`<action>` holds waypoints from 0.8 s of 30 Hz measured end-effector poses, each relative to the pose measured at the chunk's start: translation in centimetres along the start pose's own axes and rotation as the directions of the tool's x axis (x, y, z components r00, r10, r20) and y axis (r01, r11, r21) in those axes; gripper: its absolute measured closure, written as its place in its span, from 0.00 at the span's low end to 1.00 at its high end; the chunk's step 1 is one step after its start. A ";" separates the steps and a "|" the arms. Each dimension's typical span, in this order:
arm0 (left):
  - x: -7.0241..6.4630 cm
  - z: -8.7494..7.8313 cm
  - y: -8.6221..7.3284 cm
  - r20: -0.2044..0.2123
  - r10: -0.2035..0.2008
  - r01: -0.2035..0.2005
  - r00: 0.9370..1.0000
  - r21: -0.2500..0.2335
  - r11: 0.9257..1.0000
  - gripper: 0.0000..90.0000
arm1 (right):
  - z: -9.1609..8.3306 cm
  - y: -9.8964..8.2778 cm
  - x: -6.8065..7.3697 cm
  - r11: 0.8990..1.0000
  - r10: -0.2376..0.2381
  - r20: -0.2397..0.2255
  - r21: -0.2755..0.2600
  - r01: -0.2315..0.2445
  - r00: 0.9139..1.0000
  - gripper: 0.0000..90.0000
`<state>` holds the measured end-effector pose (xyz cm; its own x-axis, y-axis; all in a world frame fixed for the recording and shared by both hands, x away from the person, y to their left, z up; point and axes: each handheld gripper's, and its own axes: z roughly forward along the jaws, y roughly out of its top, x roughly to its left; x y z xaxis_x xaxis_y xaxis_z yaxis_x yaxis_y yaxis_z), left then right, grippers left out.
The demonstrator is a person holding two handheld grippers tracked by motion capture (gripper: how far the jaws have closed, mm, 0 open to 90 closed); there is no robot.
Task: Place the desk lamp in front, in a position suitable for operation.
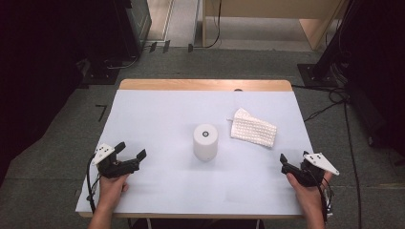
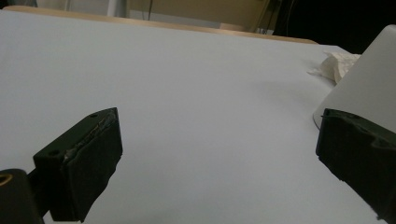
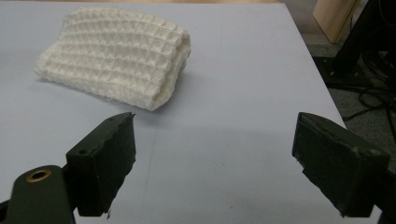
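A white cylinder (image 1: 206, 141) with a dark ring on top stands upright at the middle of the white table (image 1: 157, 114). To its right lies a folded white waffle cloth (image 1: 253, 129). My left gripper (image 1: 131, 151) rests near the front left, open, nothing between its jaws; the cylinder (image 2: 369, 79) rises just beyond its right jaw and the cloth (image 2: 337, 65) peeks out behind. My right gripper (image 1: 293, 161) sits at the front right, open and empty, with the cloth (image 3: 116, 56) lying ahead and to its left.
The table's wooden far edge (image 1: 205, 85) borders a grey floor. Black stands and cables (image 1: 334, 71) crowd the right side, dark equipment (image 1: 124, 28) the left. The table's right edge (image 3: 322, 79) runs close beside my right gripper.
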<state>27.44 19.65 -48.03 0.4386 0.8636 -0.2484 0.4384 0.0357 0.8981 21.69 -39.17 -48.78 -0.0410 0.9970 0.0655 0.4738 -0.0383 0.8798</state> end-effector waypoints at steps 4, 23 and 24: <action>0.1 0.0 0.0 0.002 -0.011 0.011 1.000 0.005 1.000 0.01 | 0.0 0.0 0.0 1.000 0.001 0.000 -0.001 -0.001 1.000 0.15; -1.1 0.6 0.6 0.038 0.003 -0.004 0.999 0.028 1.000 0.05 | 0.1 0.0 -0.1 1.000 0.008 -0.011 0.003 -0.008 1.000 0.15; -1.4 0.7 0.7 0.040 0.007 -0.009 0.999 0.031 0.999 0.05 | 0.1 0.0 -0.1 1.000 0.008 -0.011 0.003 -0.008 1.000 0.15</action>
<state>27.69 18.14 -47.30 0.4731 0.8429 -0.2563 0.4590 0.0125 0.8884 21.82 -39.23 -48.82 -0.0468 0.9959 0.0772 0.4767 -0.0456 0.8779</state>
